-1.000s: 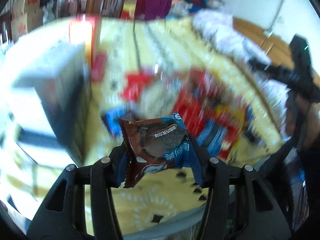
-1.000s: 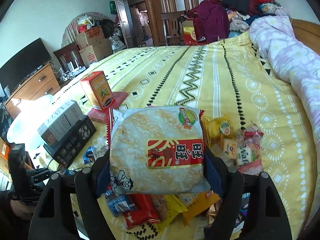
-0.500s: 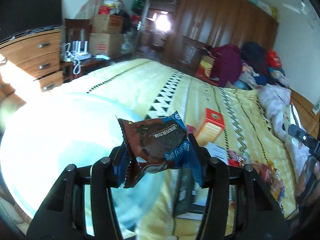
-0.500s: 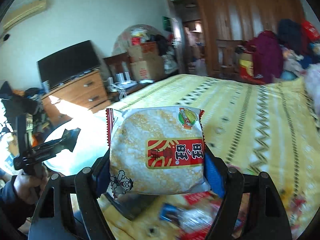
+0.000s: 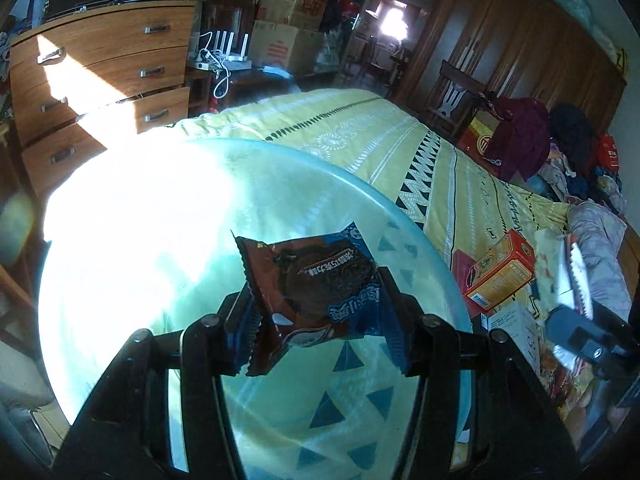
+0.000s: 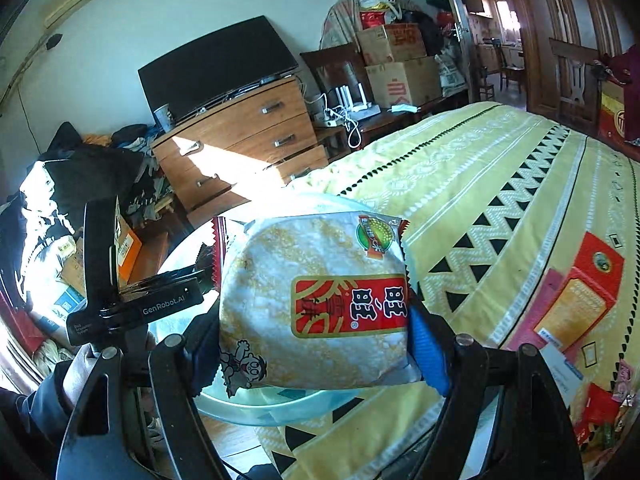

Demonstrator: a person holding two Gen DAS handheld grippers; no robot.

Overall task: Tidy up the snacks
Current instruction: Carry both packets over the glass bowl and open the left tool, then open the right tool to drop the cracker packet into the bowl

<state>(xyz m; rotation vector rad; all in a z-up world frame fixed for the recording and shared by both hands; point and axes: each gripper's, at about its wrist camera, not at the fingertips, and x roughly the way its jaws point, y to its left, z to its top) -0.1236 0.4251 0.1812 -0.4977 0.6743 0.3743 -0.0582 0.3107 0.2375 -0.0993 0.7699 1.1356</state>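
My left gripper (image 5: 316, 320) holds a brown and blue chocolate cookie packet (image 5: 316, 280) above a large round pale-blue translucent tray (image 5: 160, 240) at the corner of the bed. Its jaws are opening, but the packet is still pinched between the pads. My right gripper (image 6: 316, 344) is shut on a white rice cracker packet (image 6: 320, 304) with a red label, and it hovers over the tray's near rim (image 6: 256, 408). The left gripper's black housing (image 6: 132, 308) shows at the left of the right wrist view, with a hand under it.
An orange box (image 5: 500, 272) lies on the yellow patterned bedspread (image 6: 500, 168) to the right of the tray. More loose snack packets (image 6: 600, 408) lie further right. A wooden dresser (image 5: 100, 80) and cardboard boxes (image 5: 288, 32) stand beyond the bed.
Both grippers have swung left from the snack pile on the bed to the round tray, each still carrying its packet. The left one reached the tray first.
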